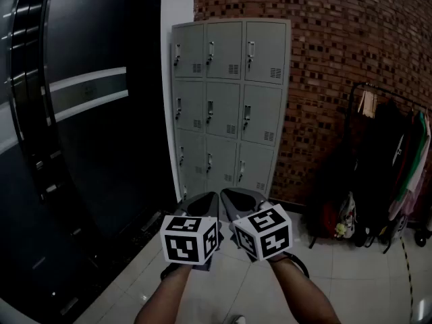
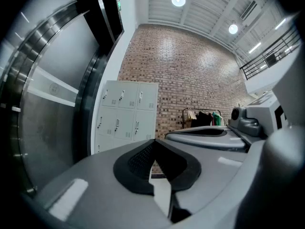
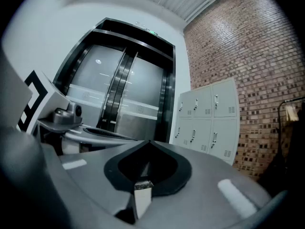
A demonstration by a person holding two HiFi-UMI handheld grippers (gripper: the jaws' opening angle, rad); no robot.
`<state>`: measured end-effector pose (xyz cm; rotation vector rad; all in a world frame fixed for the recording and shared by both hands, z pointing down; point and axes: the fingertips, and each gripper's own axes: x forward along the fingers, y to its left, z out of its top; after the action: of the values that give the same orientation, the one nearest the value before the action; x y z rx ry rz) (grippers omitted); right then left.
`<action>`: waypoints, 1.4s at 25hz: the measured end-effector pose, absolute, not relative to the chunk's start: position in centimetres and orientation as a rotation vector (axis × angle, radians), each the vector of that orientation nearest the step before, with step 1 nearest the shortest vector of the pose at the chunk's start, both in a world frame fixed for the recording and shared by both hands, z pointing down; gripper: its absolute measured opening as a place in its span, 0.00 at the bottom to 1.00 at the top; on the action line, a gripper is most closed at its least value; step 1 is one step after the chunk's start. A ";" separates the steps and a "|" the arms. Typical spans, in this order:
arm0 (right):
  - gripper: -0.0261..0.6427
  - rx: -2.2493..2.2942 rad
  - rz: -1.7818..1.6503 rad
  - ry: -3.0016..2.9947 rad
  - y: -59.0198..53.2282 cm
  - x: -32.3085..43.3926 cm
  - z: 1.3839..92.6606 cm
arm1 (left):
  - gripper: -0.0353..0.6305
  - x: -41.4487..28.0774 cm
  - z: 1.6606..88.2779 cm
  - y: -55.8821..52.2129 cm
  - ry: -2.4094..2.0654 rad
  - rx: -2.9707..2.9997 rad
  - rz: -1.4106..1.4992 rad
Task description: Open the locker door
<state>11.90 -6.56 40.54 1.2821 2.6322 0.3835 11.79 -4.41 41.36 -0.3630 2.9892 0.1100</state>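
Note:
A grey metal locker [image 1: 228, 106] with three rows of three doors stands against the brick wall, and every door looks closed. It also shows in the left gripper view [image 2: 125, 116] and in the right gripper view [image 3: 207, 120]. My left gripper [image 1: 208, 198] and right gripper [image 1: 229, 194] are held side by side, well short of the locker and pointing at its bottom row. Both are shut with nothing between the jaws, whose tips meet in the left gripper view [image 2: 153, 141] and the right gripper view [image 3: 148, 142].
A dark glass and steel lift door [image 1: 74, 127] fills the left side. A white pillar [image 1: 177, 5] stands between it and the locker. A clothes rack [image 1: 391, 167] with hanging garments and bags stands at the right. The floor [image 1: 351, 275] is pale tile.

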 end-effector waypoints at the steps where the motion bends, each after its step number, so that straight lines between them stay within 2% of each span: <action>1: 0.04 1.280 0.379 2.631 -6.6 10.8 40.2 | 0.06 10.7 41.0 -4.4 2.987 -0.361 0.113; 12: 0.04 1.269 0.260 2.616 -9.1 -3.0 35.5 | 0.06 -2.7 36.1 -4.9 2.957 -0.285 0.117; 17: 0.04 1.271 0.343 2.593 -10.5 -8.4 33.7 | 0.06 -7.8 33.9 -6.4 2.944 -0.236 0.051; 35: 0.04 1.311 0.318 2.502 -6.6 -21.0 27.9 | 0.06 -20.7 29.6 -3.4 2.926 -0.215 0.103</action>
<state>-21.00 -6.59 27.87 1.3114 2.5022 0.3179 -20.70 -3.44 29.62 -0.2153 2.9255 0.1034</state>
